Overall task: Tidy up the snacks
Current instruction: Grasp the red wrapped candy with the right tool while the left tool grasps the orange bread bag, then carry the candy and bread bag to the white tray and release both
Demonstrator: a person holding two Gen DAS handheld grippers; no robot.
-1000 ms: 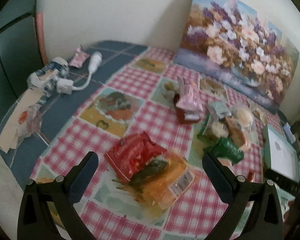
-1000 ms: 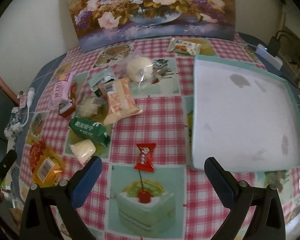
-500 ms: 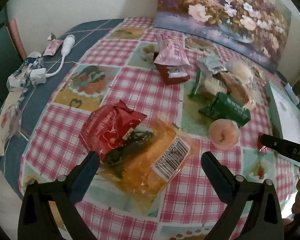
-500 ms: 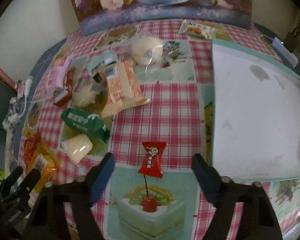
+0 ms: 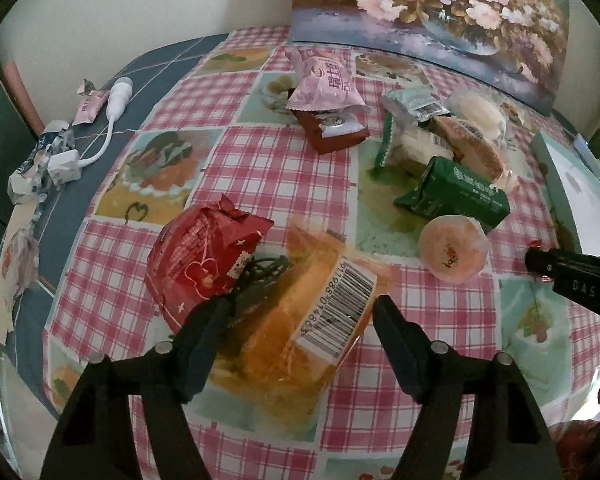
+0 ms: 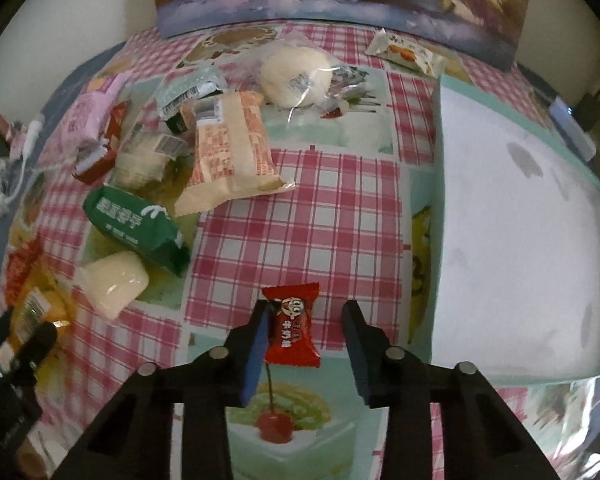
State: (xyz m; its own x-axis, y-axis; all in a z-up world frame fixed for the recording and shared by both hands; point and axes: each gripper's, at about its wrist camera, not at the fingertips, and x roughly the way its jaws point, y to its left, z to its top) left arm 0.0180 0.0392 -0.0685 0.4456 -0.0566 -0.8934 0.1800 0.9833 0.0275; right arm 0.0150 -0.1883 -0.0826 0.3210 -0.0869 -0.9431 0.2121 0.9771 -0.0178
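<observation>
The checked cloth [image 6: 300, 200] covers most of the table, with the white tray [image 6: 516, 240] lying empty along its right side and a flower painting [image 5: 432, 12] propped at the back. Most snacks sit heaped at the left and back, well apart from the tray. The left gripper [image 5: 300, 312] has just been closing; its jaws straddle the orange pack [image 5: 300, 320], which lies partly under the red bag [image 5: 204, 264], and whether the pads press yet I cannot tell. The right gripper [image 6: 306, 320] has also just been closing round the red candy [image 6: 292, 326]: the left pad touches the wrapper, the right one stands just clear, so nothing is pinched yet. To do this well, I judge each pair should close squarely on the body of its packet, not the crimped ends, then lift straight before swinging. The candy lies just beside the tray's near edge, with bare cloth between, an easy path. The orange pack must cross the whole cloth and may drag the red bag along.
</observation>
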